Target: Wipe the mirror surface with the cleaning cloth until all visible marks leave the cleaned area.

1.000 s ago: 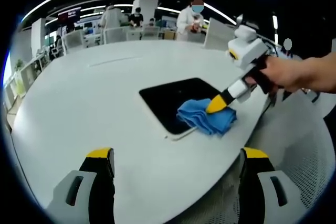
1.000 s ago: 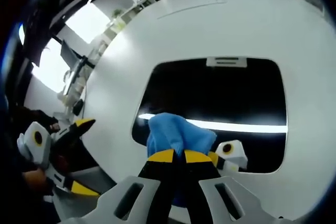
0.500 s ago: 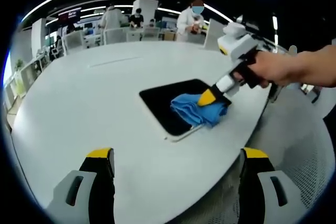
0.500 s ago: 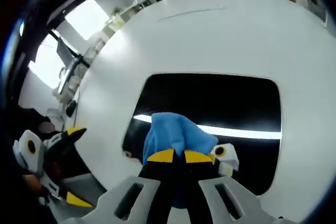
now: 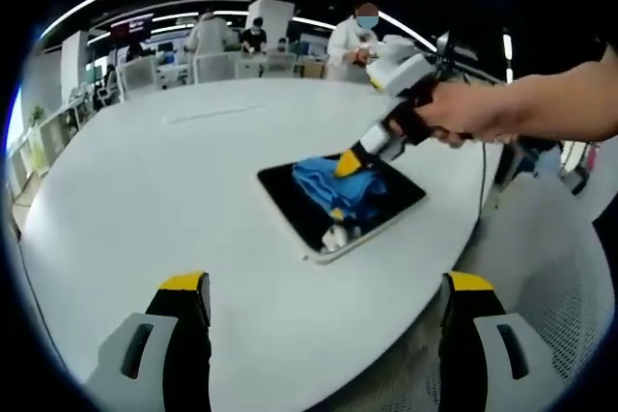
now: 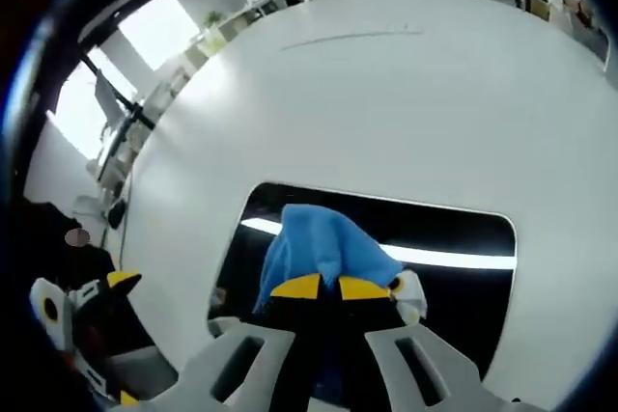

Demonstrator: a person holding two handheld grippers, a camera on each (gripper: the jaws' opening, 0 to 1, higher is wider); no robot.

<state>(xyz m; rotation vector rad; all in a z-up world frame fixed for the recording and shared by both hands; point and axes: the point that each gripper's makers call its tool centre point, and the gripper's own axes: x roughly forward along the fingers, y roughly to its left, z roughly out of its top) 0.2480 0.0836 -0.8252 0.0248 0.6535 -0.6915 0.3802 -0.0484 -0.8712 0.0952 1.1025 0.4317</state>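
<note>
The right gripper (image 6: 320, 286) has its yellow-tipped jaws closed on the crumpled blue cleaning cloth (image 6: 323, 246), pressing it on the dark rectangular mirror (image 5: 340, 198), which lies flat near the edge of the round white desk (image 5: 174, 171). The left gripper (image 5: 326, 288) hangs over the desk's near edge with jaws wide apart, well away from the cloth.

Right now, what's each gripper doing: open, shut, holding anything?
Left gripper: open, holding nothing, above the white table.
Right gripper: shut on the blue cloth, pressing it on the mirror.
</note>
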